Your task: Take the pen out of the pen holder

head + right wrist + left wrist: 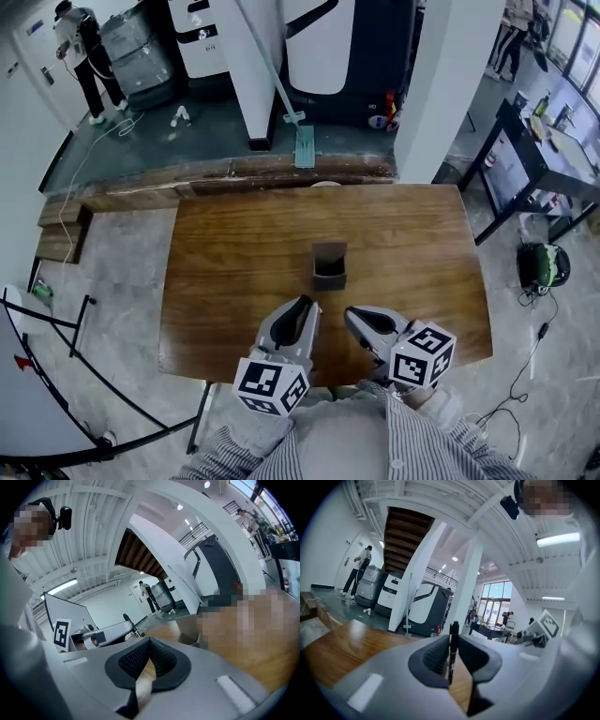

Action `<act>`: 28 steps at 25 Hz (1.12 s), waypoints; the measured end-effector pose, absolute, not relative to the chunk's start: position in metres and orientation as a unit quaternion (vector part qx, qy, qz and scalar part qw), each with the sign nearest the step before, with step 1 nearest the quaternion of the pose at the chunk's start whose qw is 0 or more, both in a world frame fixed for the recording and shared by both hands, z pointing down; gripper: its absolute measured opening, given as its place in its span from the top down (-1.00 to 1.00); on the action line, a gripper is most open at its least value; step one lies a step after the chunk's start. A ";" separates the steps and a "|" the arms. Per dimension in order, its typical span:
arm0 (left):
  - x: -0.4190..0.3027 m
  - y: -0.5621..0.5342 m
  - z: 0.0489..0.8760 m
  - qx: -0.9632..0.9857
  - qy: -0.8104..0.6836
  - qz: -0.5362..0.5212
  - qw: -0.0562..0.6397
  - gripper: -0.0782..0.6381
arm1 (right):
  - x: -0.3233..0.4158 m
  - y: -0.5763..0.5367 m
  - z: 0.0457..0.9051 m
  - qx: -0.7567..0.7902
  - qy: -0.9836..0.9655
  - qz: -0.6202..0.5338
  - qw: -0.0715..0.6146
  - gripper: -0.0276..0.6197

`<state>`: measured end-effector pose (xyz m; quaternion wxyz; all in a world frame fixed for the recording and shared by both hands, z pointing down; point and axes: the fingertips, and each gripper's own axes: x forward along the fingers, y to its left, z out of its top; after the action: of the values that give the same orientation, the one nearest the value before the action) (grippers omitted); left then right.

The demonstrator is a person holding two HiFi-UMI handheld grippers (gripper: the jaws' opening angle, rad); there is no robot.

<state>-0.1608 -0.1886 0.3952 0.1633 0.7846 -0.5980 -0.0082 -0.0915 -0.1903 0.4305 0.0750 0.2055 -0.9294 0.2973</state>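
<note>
While the pen holder [329,264] stands near the middle of the wooden surface [225,253], the left tool [452,644] is clamped on the black pen [453,631], which stands upright between its pads, nearer than the holder and clear of it. Just right of it, the right tool [149,643] has its jaws together, with nothing between them.

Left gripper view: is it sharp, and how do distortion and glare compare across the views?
Left gripper view: strong fisheye with black corners, the pen sharp, the ceiling lamp glaring white. Right gripper view: the same fisheye, with a mosaic patch over part of the table. Head view: milder bending, even light, soft sheen on the table.
</note>
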 end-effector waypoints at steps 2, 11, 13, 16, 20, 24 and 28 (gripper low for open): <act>-0.161 -0.181 0.401 0.785 -0.594 -0.013 0.174 0.61 | -0.094 -0.185 0.431 0.204 -0.929 0.299 0.075 0.91; -0.159 -0.151 0.421 0.783 -0.584 -0.020 0.213 0.61 | -0.099 -0.164 0.435 0.198 -0.930 0.299 0.083 0.91; -0.158 -0.147 0.423 0.783 -0.580 -0.024 0.221 0.61 | -0.099 -0.160 0.438 0.196 -0.930 0.298 0.089 0.91; -0.156 -0.144 0.425 0.784 -0.576 -0.027 0.228 0.61 | -0.098 -0.157 0.440 0.197 -0.929 0.301 0.092 0.91; -0.151 -0.141 0.429 0.788 -0.568 -0.031 0.236 0.61 | -0.098 -0.155 0.442 0.195 -0.927 0.307 0.092 0.91; -0.141 -0.138 0.431 0.793 -0.555 -0.028 0.248 0.61 | -0.097 -0.152 0.445 0.194 -0.926 0.307 0.101 0.91; -0.136 -0.137 0.431 0.795 -0.552 -0.026 0.249 0.61 | -0.095 -0.150 0.448 0.193 -0.924 0.311 0.108 0.91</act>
<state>-0.1361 -0.1372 0.4308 0.2488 0.7953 -0.5522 -0.0256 -0.0946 -0.1505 0.4478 0.1077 0.1927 -0.9244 0.3112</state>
